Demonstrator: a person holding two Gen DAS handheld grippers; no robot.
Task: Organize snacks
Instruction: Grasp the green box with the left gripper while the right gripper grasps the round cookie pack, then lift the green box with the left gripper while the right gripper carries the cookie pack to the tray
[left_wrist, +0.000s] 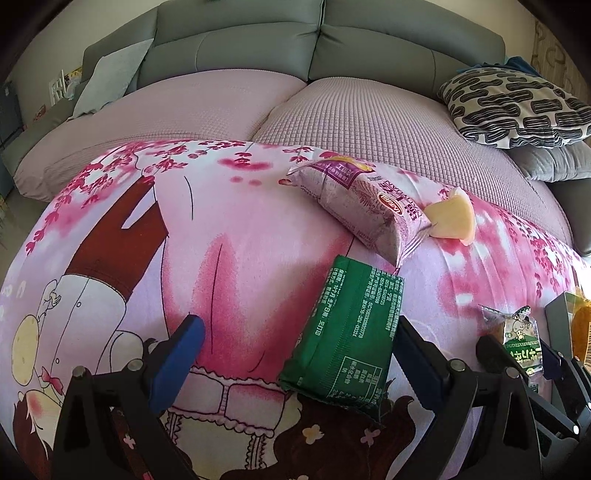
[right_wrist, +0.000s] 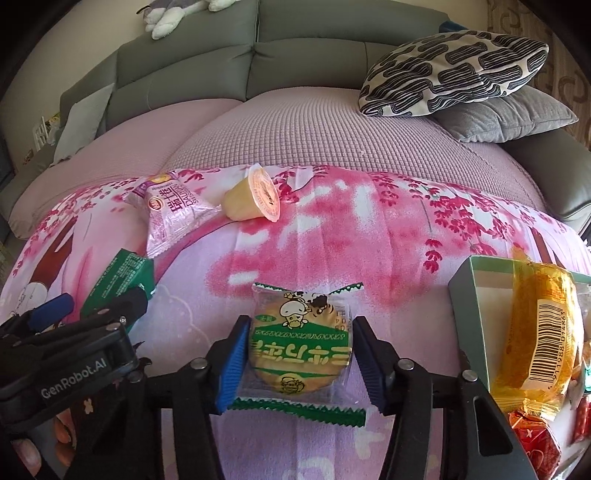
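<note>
Grey-green box (right_wrist: 466, 295) at right holds an orange wrapped snack (right_wrist: 541, 343); red packets (right_wrist: 535, 439) lie beside it. Right gripper (right_wrist: 299, 354): fingers (right_wrist: 232, 360) pressed on a biscuit packet (right_wrist: 301, 347) on the pink cloth (right_wrist: 332, 236). Left gripper (left_wrist: 295, 354): fingers wide apart, green packet (left_wrist: 343, 332) between them, unpressed. Purple packet (right_wrist: 166, 214) and jelly cup (right_wrist: 251, 195) lie further back.

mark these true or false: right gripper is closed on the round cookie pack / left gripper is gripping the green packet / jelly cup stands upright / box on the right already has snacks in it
1. The right gripper is closed on the round cookie pack: true.
2. The left gripper grips the green packet: false, its jaws stand wide open around the packet.
3. The jelly cup stands upright: false, it lies tipped on its side.
4. The box already holds snacks: true, an orange wrapped snack is in it.
</note>
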